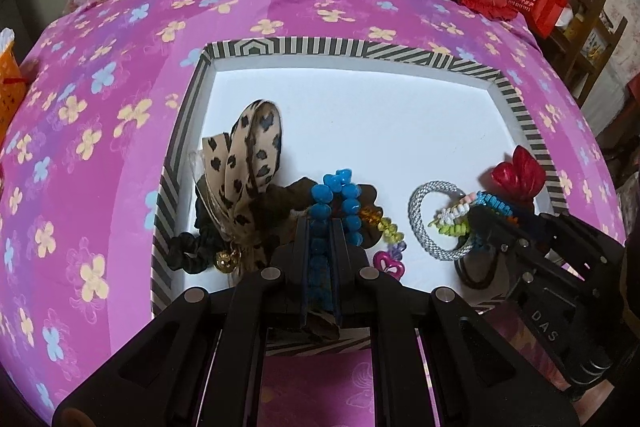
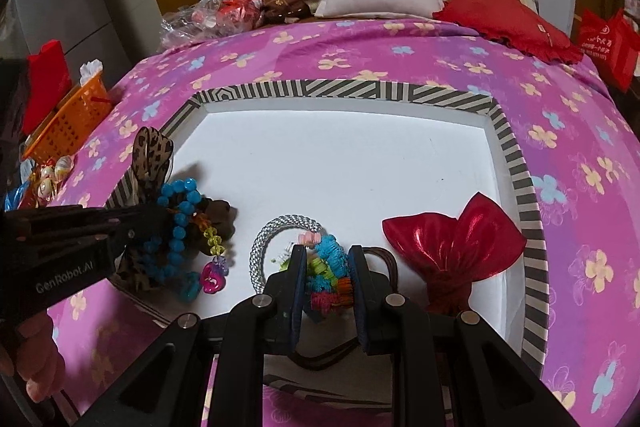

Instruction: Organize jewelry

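Sorting step: left gripper [image 1: 321, 227] pinched the blue faceted-bead bracelet [image 1: 334, 203]; right gripper [image 2: 328, 259] pinched the multicoloured coiled hair tie [image 2: 330, 267]. Next, likely separate placement toward twelve o'clock of the striped-rim white tray [image 2: 360, 89].

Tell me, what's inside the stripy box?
Inside the stripy box lie a blue bead string held by the left gripper, a colourful coil band between the right gripper's fingers, a silver ring, a red shiny bow and a spotted bow. Anything underneath stays hidden.
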Motion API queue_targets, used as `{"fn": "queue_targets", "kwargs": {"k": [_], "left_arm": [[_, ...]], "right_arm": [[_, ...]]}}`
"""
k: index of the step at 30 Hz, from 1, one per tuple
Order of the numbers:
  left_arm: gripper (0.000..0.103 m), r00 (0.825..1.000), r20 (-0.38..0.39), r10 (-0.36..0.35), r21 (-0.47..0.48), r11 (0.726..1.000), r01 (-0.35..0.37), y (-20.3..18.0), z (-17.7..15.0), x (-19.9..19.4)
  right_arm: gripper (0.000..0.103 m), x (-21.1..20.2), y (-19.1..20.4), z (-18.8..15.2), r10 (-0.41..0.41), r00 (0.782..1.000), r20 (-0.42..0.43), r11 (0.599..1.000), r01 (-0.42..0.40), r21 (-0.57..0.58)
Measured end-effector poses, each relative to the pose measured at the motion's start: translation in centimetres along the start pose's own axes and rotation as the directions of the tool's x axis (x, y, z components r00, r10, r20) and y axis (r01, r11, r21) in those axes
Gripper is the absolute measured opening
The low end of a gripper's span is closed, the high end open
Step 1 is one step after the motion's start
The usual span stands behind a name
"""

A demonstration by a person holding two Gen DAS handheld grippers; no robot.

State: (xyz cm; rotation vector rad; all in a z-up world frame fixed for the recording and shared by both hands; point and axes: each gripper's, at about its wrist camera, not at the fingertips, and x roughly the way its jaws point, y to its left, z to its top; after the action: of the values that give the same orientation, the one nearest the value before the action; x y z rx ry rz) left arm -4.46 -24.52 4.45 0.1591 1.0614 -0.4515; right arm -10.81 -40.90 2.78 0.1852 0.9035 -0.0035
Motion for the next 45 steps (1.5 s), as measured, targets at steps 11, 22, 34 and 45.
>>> {"fn": "queue_targets", "kwargs": {"k": [11, 22, 34, 45], "left_arm": [[0.042, 1.000, 0.003, 0.012, -0.013, 1.000, -0.012, 0.2, -0.6, -0.4], [0.060, 0.996, 0.072, 0.051, 0.025, 0.998, -0.053, -0.8, -1.7, -2.8], [0.060, 0.986, 0.137, 0.097, 0.021, 0.995, -0.101, -0.5, -5.4, -6.2], [0.060, 0.972, 0.203, 0.120, -0.044, 0.993, -0.114, 0.8, -9.2, -10.1]], "right_arm": [[0.031, -0.7, -0.2, -0.8, -0.012, 1.000, 0.005, 1.000, 0.012, 0.011], [0.045, -3.6, -0.2, -1.6, -0.009, 0.998, 0.057, 0.999, 0.006, 0.054], [0.071, -7.5, 0.4, -4.6, -0.049, 0.992, 0.114, 0.994, 0.037, 0.100], [0.072, -10.2, 2.4, -7.1, -0.047, 0.991, 0.129, 0.996, 0.036, 0.085]]}}
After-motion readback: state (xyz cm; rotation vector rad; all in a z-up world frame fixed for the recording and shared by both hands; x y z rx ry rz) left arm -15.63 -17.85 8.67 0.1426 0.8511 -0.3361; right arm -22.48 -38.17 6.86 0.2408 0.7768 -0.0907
